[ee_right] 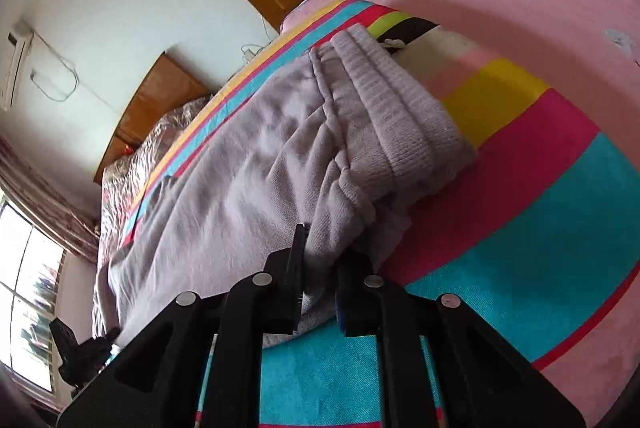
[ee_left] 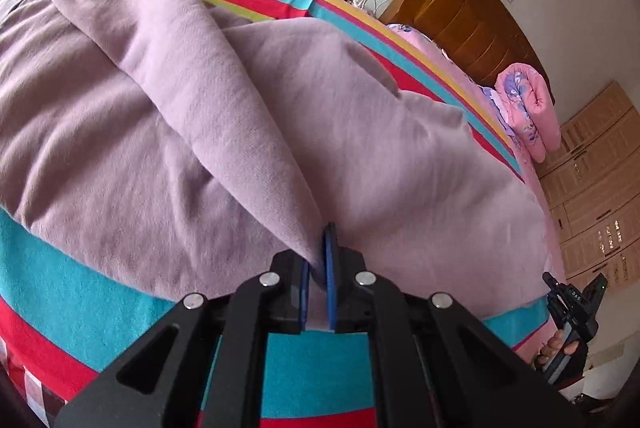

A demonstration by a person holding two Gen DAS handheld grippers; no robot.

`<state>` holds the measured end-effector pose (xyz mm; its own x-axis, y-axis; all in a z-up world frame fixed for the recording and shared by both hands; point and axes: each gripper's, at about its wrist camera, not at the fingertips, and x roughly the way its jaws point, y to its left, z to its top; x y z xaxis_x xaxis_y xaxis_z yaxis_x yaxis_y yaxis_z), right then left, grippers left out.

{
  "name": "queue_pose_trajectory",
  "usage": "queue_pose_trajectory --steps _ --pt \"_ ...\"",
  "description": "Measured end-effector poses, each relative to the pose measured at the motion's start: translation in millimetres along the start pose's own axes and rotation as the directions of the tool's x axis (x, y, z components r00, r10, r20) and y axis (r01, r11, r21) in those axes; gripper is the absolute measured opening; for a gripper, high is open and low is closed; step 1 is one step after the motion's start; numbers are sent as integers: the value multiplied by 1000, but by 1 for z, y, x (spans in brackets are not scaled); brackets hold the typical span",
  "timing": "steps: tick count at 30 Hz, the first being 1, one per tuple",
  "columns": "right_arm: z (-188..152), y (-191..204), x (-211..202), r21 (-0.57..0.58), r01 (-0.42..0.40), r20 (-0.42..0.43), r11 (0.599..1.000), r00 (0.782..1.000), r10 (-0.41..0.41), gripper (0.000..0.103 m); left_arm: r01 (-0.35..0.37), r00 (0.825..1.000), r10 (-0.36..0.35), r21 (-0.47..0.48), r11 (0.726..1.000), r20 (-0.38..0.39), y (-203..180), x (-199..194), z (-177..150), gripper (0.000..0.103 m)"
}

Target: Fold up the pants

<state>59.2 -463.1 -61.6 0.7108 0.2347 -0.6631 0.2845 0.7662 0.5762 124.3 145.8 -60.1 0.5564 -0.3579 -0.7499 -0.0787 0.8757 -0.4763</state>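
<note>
On striped blanket (ee_right: 540, 220): ribbed waistband (ee_right: 400, 107) only right view; both hand-held grippers (ee_left: 320, 268) (ee_right: 320, 268) pinch pants (ee_left: 200, 131).

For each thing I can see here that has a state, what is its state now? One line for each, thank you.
pants: lying on the striped blanket, partly folded over, near edge pinched at two places.
left gripper: shut on the pants.
right gripper: shut on the pants, near the ribbed waistband.
striped blanket: spread flat on the bed.
pink quilt: rolled up, lying beyond the blanket.
</note>
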Motion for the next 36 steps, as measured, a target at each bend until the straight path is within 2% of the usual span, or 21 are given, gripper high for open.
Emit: queue_pose_trajectory --steps 4,6,10,12,14,17,19,21,23,24,26,27,33,34,35,36 --pt "2 4 2 17 3 -6 1000 1000 -3 20 9 1000 -9 -10 1000 -12 2 3 5 7" --pt "2 4 2 24 7 -10 1000 1000 -7 22 10 1000 -10 -25 1000 -14 4 6 3 7" --pt "-1 0 -6 62 -18 -10 998 1000 19 29 22 1000 -22 -49 999 -15 7 6 0 10" --pt "2 2 -9 44 7 11 999 1000 -8 29 24 1000 -24 -47 999 -15 6 6 0 10" --pt "3 11 -11 -21 94 35 995 995 -93 19 16 1000 -16 -34 999 -15 3 7 0 9" --pt "5 29 -21 -92 123 88 988 990 -115 15 -3 1000 3 -1 1000 11 -5 -2 0 8" --pt "5 26 -18 -94 136 73 986 989 -130 15 -15 1000 15 14 1000 7 -8 -3 1 8" --pt "4 7 -3 -52 159 8 986 987 -159 15 -24 999 24 10 1000 -25 -3 5 0 8" --pt "0 2 -4 -22 122 12 992 992 -122 17 -11 1000 11 -4 1000 -26 0 7 0 10" --pt "0 5 -7 -18 110 2 994 994 -110 21 -11 1000 11 -2 1000 -30 0 6 1 10" --pt "-2 10 -12 -14 93 -9 996 996 -93 43 -7 1000 7 1 1000 -24 -2 3 1 28" --pt "-4 14 -13 -9 81 -24 997 996 -81 45 9 1000 -9 0 1000 -19 -3 2 2 29" --pt "-29 36 -6 15 -32 -139 999 990 34 45 68 997 -68 10 998 -32 -15 2 -2 27" --pt "-32 42 -3 0 -42 -145 999 989 42 45 64 997 -64 15 998 -31 -17 3 -4 25" --pt "-35 46 0 -16 -39 -144 999 989 36 39 58 998 -57 17 998 -35 -18 5 -4 13" --pt "-37 48 3 -26 -21 -143 999 990 17 31 53 998 -52 13 999 -38 -17 6 -4 8"
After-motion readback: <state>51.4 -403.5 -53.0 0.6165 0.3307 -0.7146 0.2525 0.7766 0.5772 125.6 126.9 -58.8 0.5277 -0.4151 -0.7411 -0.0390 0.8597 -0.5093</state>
